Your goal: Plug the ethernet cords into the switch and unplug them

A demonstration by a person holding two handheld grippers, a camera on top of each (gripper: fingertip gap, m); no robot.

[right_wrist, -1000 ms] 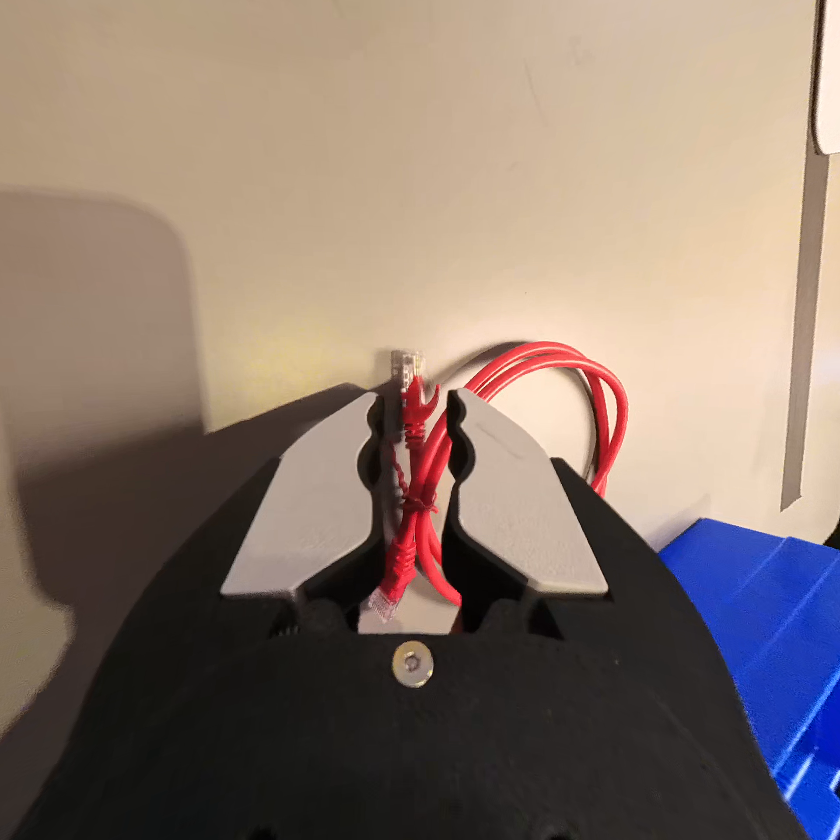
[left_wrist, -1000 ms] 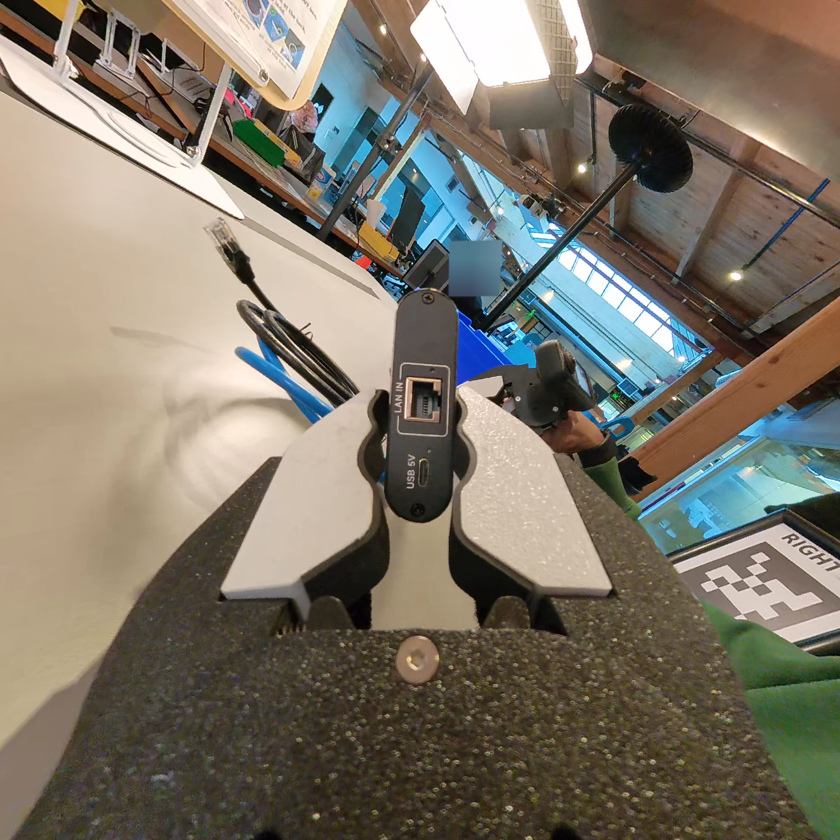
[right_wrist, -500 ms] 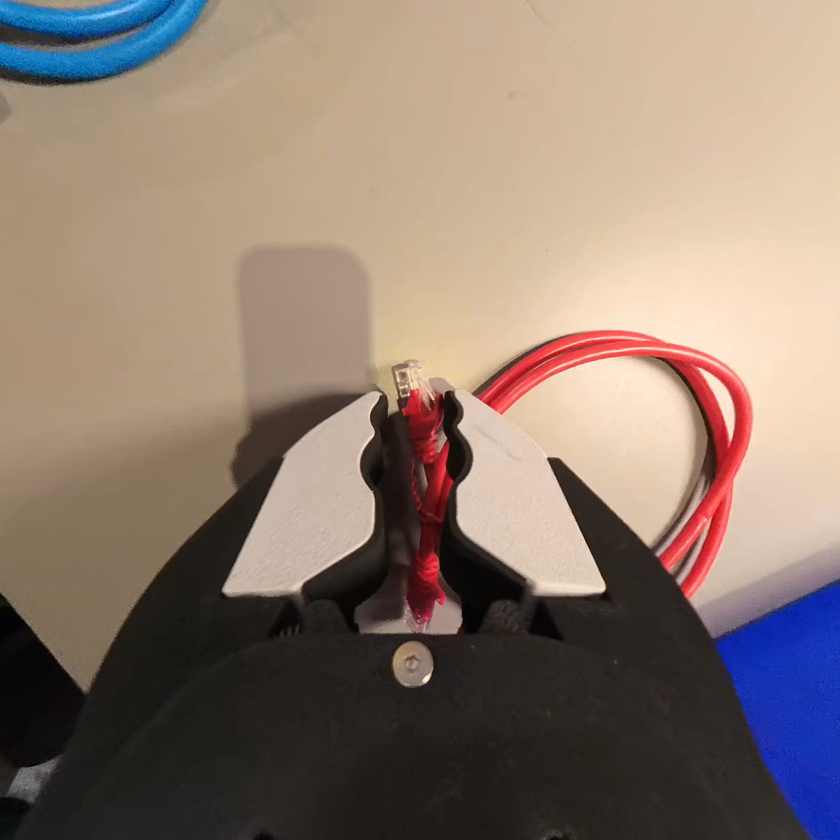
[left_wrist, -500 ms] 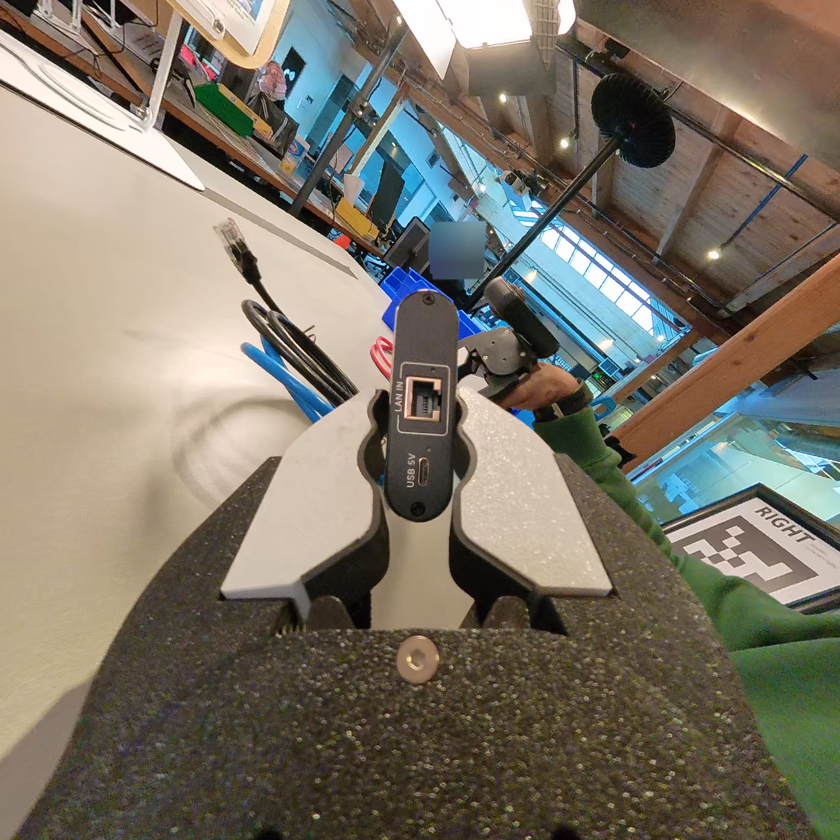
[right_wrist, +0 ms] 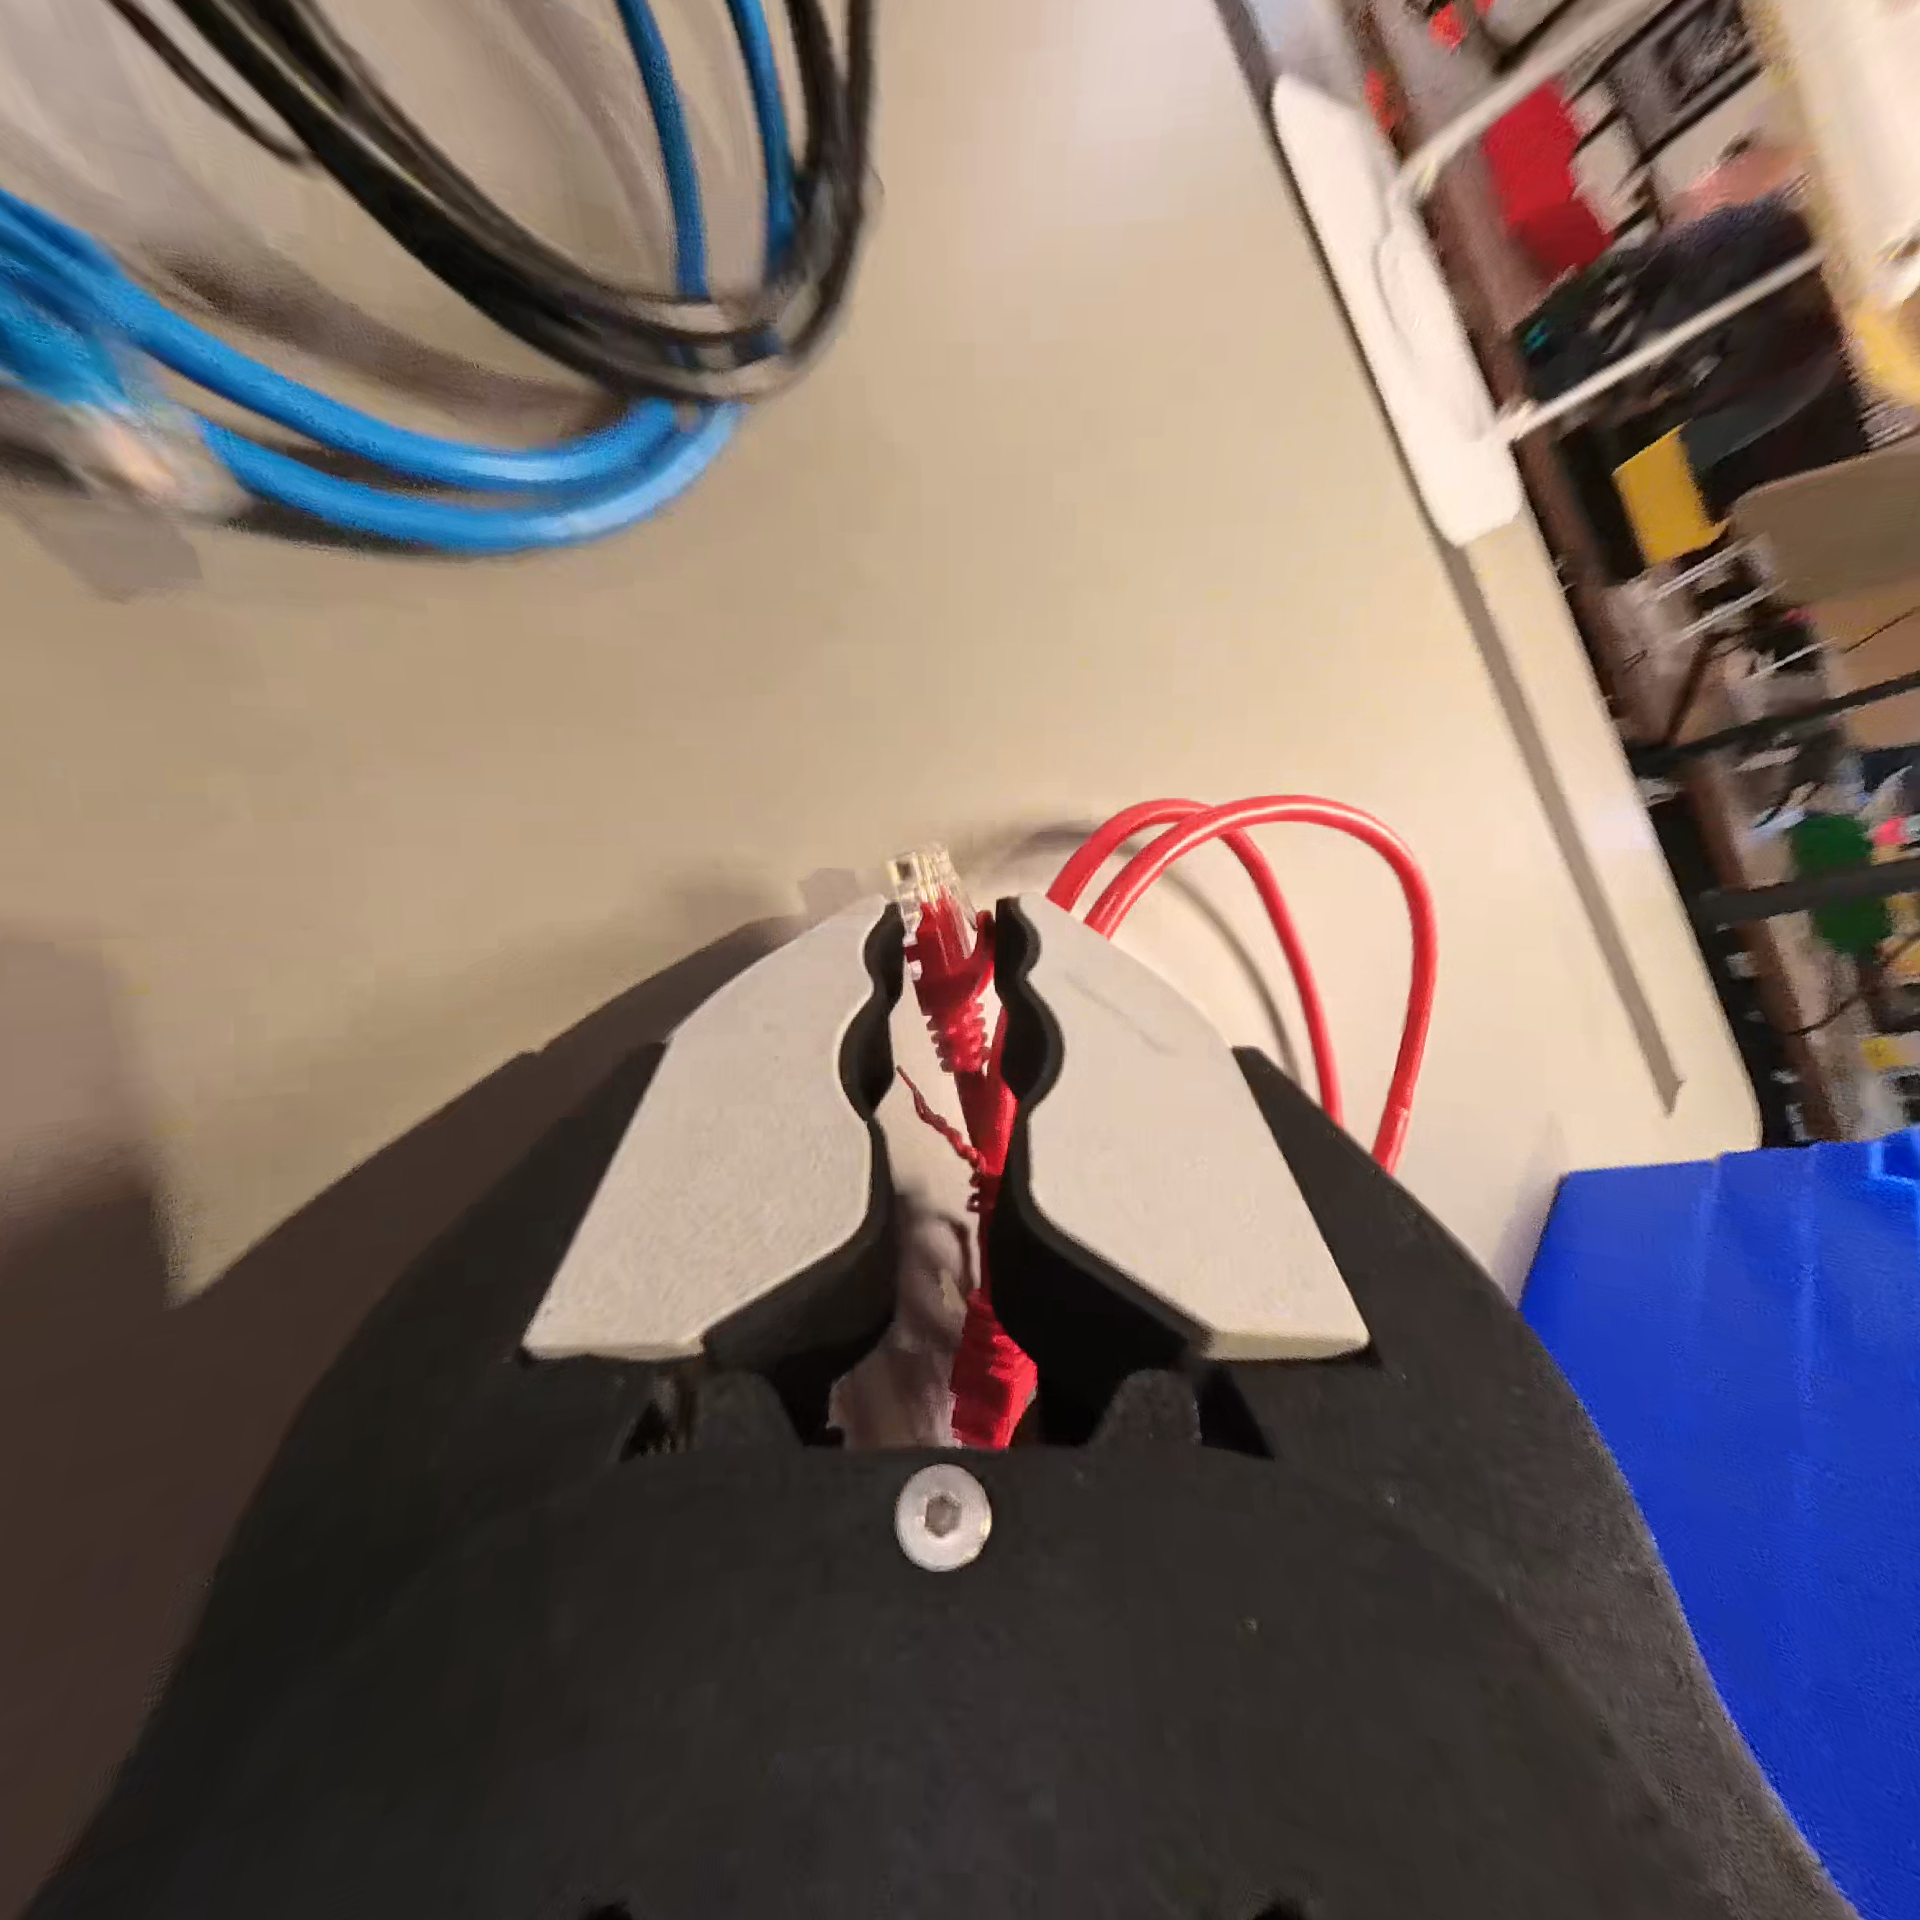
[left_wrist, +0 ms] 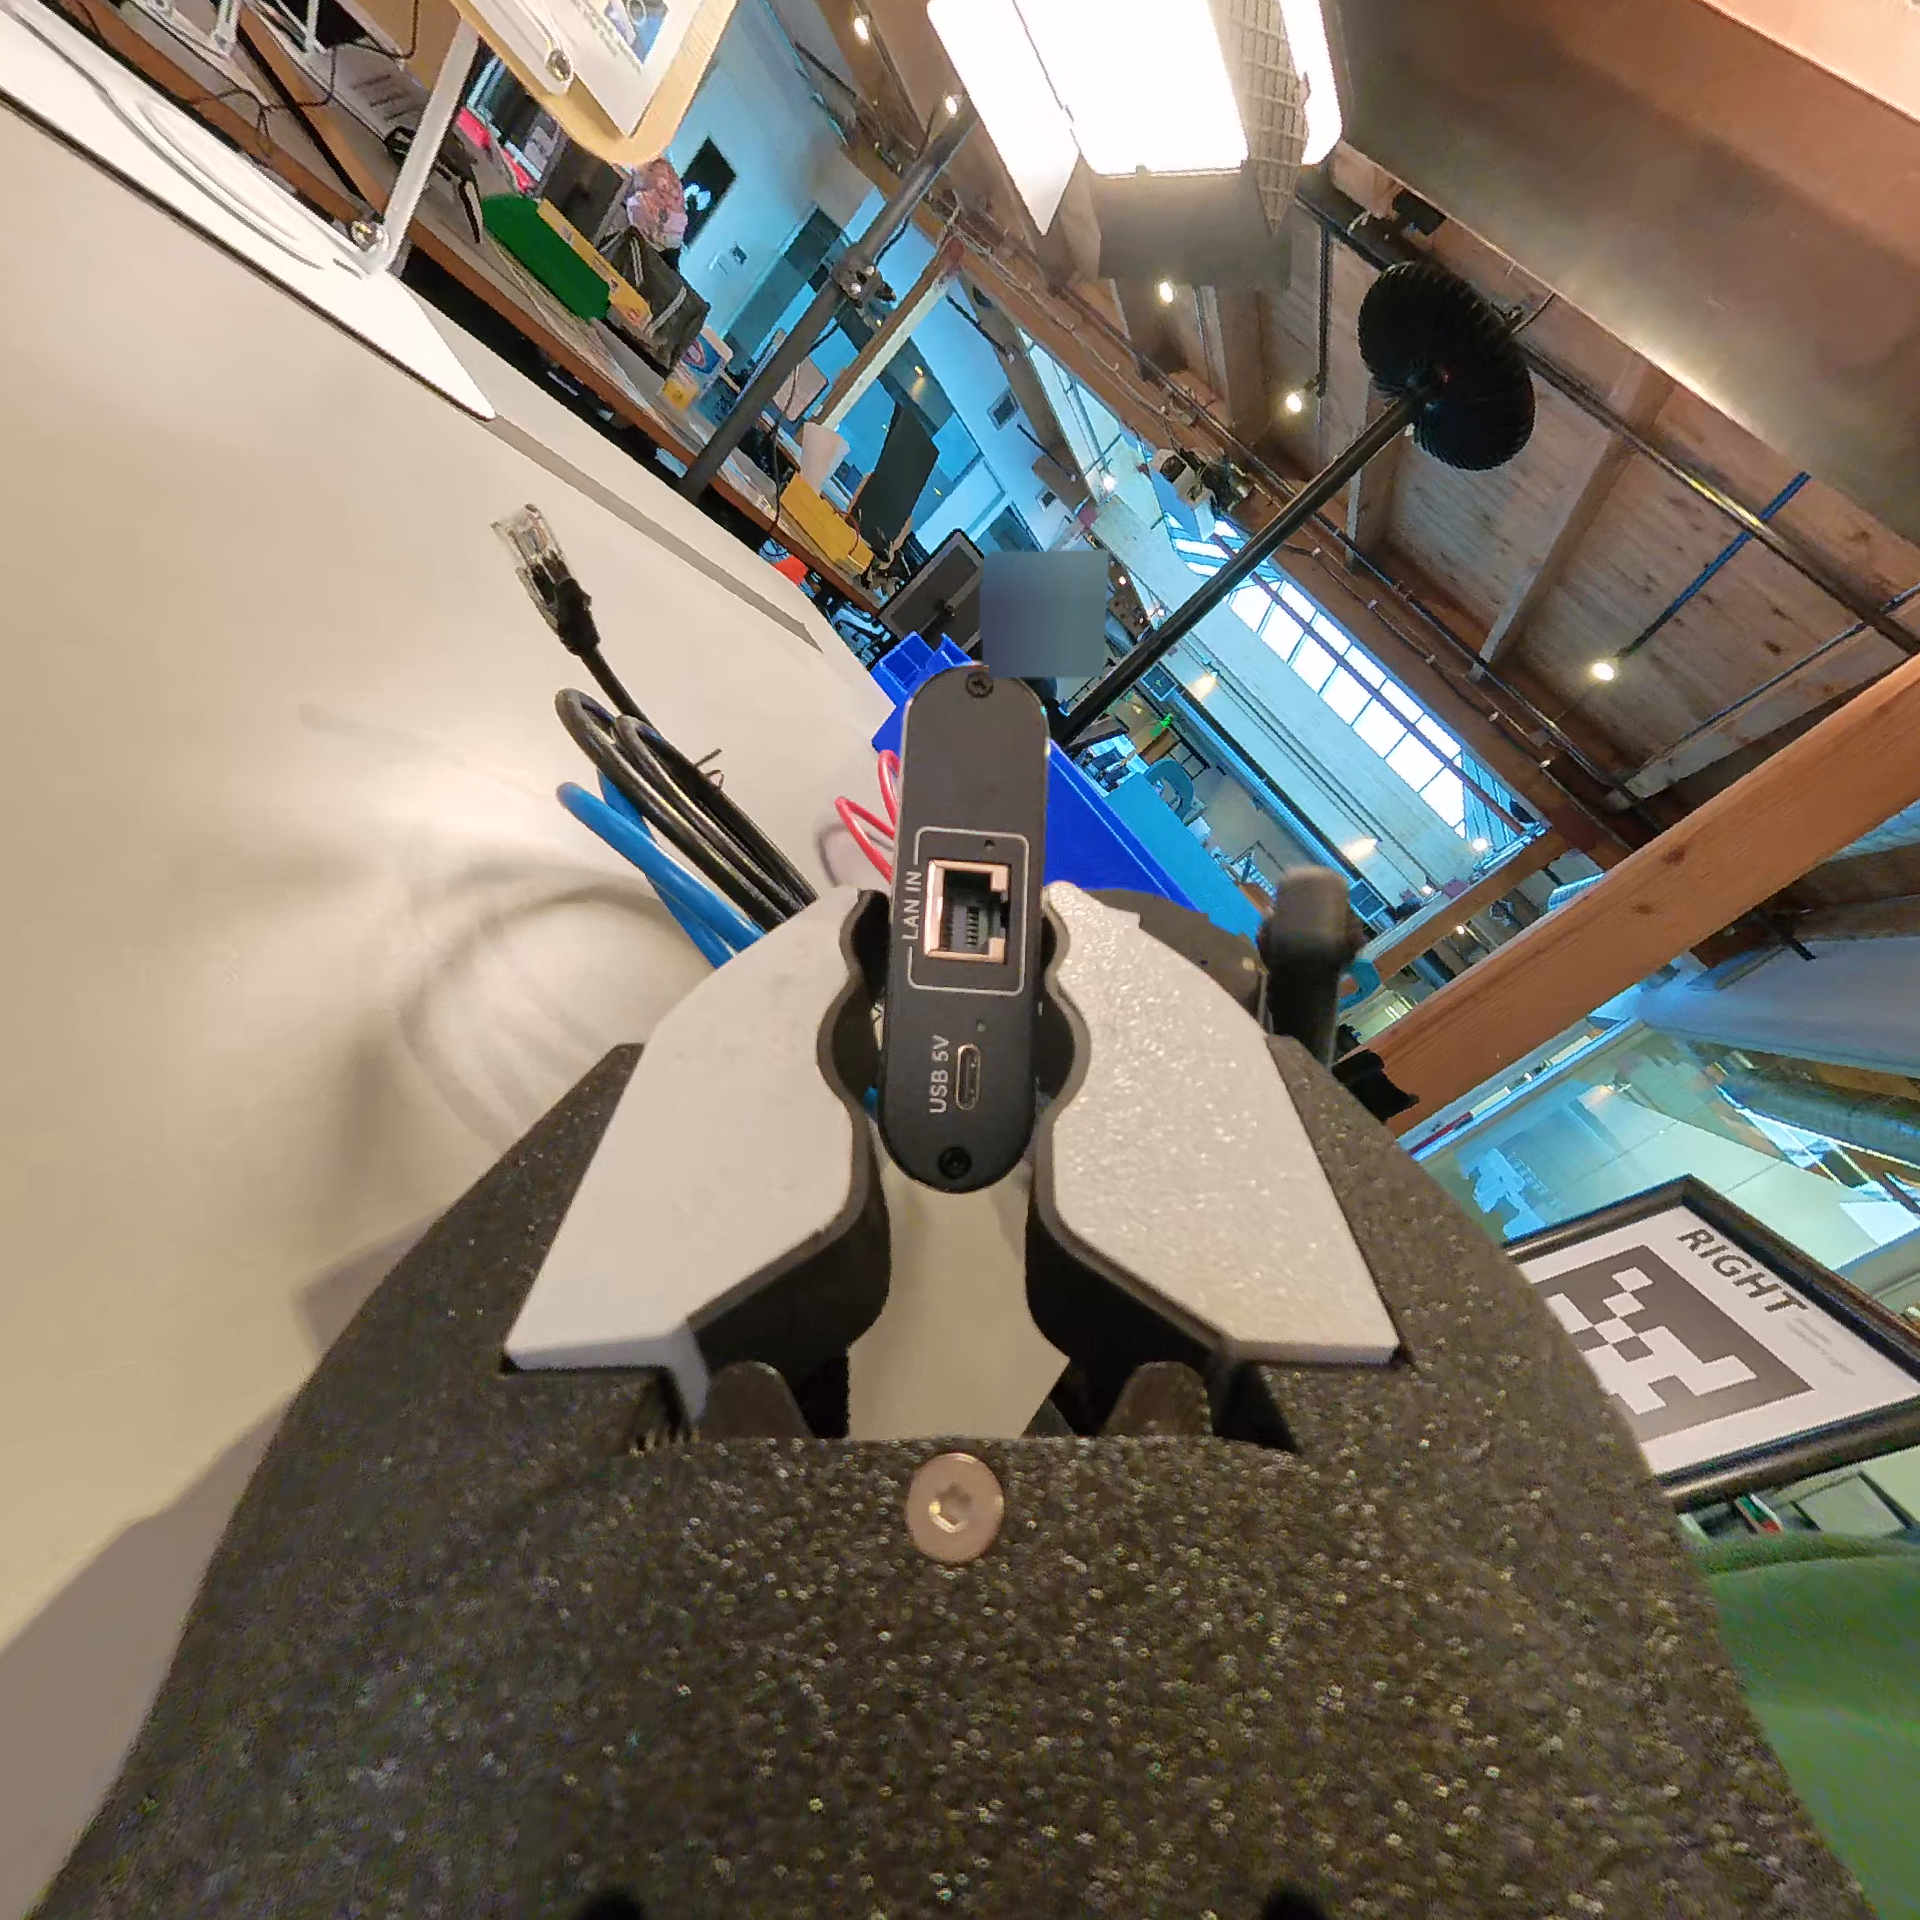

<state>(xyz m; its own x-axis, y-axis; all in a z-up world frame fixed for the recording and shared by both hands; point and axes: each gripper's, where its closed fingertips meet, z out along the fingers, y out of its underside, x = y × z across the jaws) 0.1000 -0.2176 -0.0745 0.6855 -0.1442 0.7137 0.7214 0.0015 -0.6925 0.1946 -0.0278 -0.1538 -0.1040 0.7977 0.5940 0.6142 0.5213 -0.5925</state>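
Left claw was clamped on the switch, which stood upright between the jaws with its network socket facing the camera and nothing plugged into it. That grip looked the same as a second before; only the room behind it had swung a little.

The change was on the right. The right claw was closed on the red cord, gripping the boot just behind the clear plug, which stuck out past the tips. A second earlier this claw hung over bare worktop; by now it had lifted and turned, so the blue cord and black cord had come into its view, blurred by the motion. The red loops trailed off to the right, beside the blue bin.

From the left view I saw the black cord's plug lying loose on the worktop, well apart from the switch.

My reading: the red cord was picked up and being carried toward the switch. No plugging done yet. Next comes lining the plug up square with the socket, with the latch tab on the correct side; I couldn't tell the tab's orientation from here.
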